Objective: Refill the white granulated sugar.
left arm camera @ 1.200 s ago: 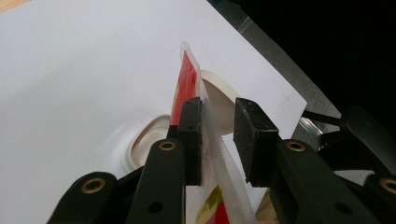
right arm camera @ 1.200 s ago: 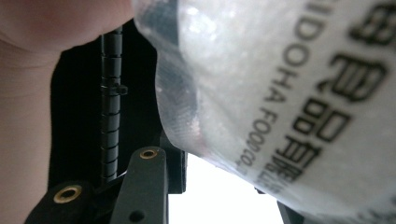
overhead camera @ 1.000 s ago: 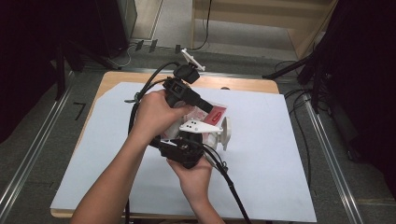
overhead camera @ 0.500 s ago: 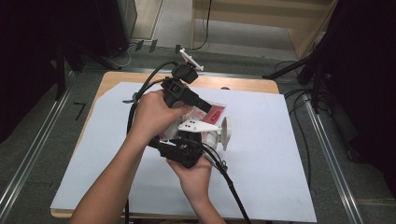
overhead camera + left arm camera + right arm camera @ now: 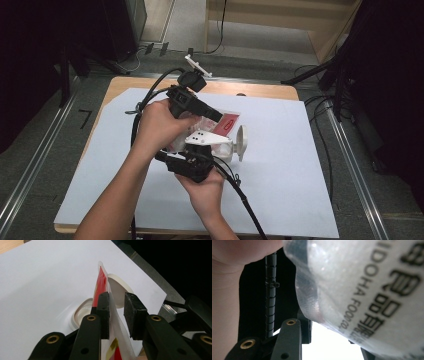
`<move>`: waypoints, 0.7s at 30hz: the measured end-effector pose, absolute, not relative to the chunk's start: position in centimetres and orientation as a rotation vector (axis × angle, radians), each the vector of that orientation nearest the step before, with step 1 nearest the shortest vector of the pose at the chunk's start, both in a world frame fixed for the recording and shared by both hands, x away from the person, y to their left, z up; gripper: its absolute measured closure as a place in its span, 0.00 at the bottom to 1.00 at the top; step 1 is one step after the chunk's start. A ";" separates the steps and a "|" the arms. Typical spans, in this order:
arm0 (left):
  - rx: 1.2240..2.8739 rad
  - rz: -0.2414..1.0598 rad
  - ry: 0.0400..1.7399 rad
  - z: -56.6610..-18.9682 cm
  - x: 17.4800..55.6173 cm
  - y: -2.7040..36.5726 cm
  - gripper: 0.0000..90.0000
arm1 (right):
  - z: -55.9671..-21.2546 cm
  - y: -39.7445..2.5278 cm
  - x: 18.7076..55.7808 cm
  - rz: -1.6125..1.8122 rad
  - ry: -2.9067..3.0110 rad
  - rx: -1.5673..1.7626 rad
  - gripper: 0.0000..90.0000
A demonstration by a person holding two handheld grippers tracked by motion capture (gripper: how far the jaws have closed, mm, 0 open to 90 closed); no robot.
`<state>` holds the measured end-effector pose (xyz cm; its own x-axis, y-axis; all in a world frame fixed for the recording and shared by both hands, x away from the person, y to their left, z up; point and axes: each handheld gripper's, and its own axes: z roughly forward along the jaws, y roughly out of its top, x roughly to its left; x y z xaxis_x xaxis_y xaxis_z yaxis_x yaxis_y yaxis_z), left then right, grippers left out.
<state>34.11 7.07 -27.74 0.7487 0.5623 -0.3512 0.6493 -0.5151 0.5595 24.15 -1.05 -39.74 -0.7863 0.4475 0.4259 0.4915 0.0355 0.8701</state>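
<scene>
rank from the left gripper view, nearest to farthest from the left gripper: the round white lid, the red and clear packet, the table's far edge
1. red and clear packet, between the left gripper jaws, against the left pad.
2. round white lid, just beyond the jaw tips, behind the packet.
3. table's far edge, upper right, past the lid.

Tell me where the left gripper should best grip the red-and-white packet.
Grip the thin top edge of the packet, coming in edge-on from behind as the left gripper sits now. The packet stands upright, its flat faces parallel to the pads; it lies against one pad, with a gap to the other. Clamping the seam looks safest.
</scene>
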 end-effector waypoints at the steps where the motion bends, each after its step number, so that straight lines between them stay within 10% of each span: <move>1: 2.247 -0.161 0.908 -27.8 34.0 7.2 0.84 | -39.8 -1.0 24.1 -1.902 -2.236 -1.012 0.71; 21: 2.220 -0.131 0.888 -28.5 32.6 9.7 0.90 | -40.8 1.1 23.0 -1.888 -2.406 -0.965 0.71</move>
<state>32.57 9.72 -28.51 0.7563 0.5590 -0.3398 0.6333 -0.4953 0.5947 22.97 1.09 -40.82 -0.8170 0.4895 0.3047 0.4124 0.1266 0.9022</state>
